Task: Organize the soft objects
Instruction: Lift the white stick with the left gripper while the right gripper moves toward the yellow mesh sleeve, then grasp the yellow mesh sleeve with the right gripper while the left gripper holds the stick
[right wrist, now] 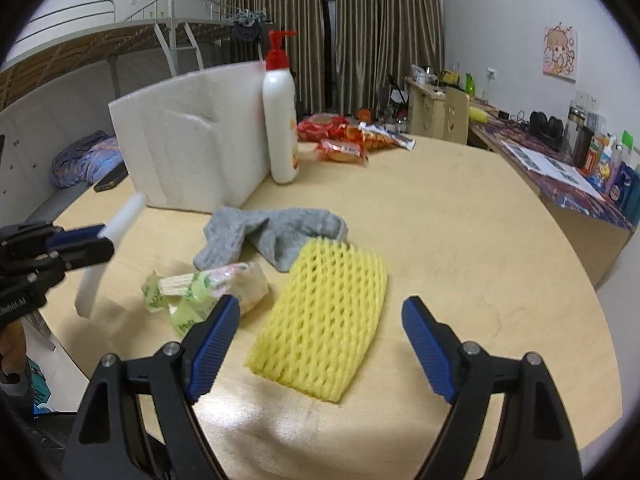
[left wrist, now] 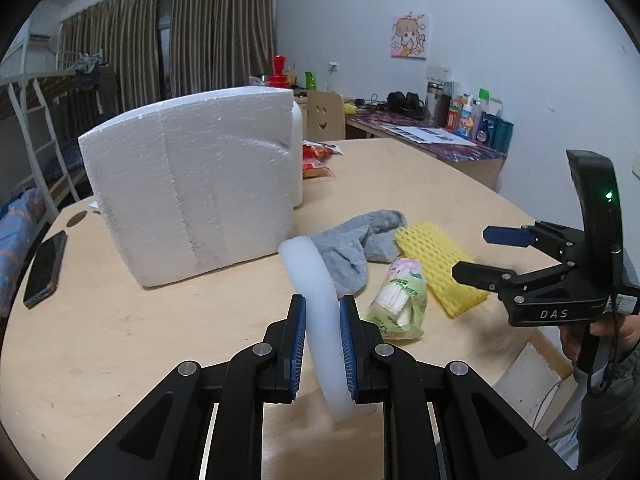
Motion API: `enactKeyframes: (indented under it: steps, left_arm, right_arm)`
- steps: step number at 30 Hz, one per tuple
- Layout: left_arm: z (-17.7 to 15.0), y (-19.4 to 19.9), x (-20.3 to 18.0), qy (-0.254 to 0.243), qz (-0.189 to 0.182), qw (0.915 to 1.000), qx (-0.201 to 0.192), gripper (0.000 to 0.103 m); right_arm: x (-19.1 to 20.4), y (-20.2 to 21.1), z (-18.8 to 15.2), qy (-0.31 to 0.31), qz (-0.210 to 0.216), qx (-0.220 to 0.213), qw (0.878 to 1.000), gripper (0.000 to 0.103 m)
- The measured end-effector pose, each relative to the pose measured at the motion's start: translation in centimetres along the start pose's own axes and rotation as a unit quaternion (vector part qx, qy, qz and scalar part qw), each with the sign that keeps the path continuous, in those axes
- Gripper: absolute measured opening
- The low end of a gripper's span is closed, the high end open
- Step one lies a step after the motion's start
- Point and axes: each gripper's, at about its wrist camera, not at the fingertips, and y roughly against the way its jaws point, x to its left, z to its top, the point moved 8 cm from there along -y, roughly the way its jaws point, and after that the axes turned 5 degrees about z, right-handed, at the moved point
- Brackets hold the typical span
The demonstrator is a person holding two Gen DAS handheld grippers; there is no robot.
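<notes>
My left gripper (left wrist: 323, 304) is shut on a curved white foam strip (left wrist: 308, 268) and holds it above the wooden table (left wrist: 120, 340). The right wrist view shows the same strip (right wrist: 128, 210) sticking out of the left gripper (right wrist: 105, 240) at the left edge. My right gripper (right wrist: 320, 308) is open, its jaws wide on either side of a yellow foam net sleeve (right wrist: 324, 320) that lies flat below them. A crumpled grey sock (right wrist: 272, 232) lies just behind the sleeve. A green packet of cotton swabs (right wrist: 208, 288) lies to its left.
A big white styrofoam block (left wrist: 192, 184) stands on the table's far left, a white pump bottle (right wrist: 280, 112) beside it. Red snack packets (right wrist: 344, 140) lie further back. A phone (left wrist: 44, 268) rests near the left edge. A cluttered desk (right wrist: 560, 168) runs along the right wall.
</notes>
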Motion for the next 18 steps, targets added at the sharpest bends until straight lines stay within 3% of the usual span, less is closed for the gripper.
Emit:
enactKeyframes:
  steps: [4, 8, 16, 18]
  left_arm:
    - [-0.3, -0.2, 0.5, 0.005, -0.003, 1.0000, 0.001, 0.018]
    - [-0.5, 0.0, 0.7, 0.005, -0.007, 1.0000, -0.002, 0.018]
    - [-0.5, 1.0, 1.3, 0.011, -0.005, 0.9999, -0.011, 0.018]
    - [-0.6, 1.3, 1.4, 0.012, -0.002, 0.9998, -0.014, 0.018]
  right_arm:
    - [0.0, -1.0, -0.6, -0.002, 0.001, 0.015, 1.000, 0.082]
    - [-0.6, -2.4, -1.4, -0.013, -0.007, 0.044, 0.999, 0.055]
    - [0.1, -2.7, -1.9, 0.004, -0.019, 0.049, 0.999, 0.043]
    - [0.3, -2.6, -2.0, -0.003, -0.006, 0.048, 0.999, 0.026]
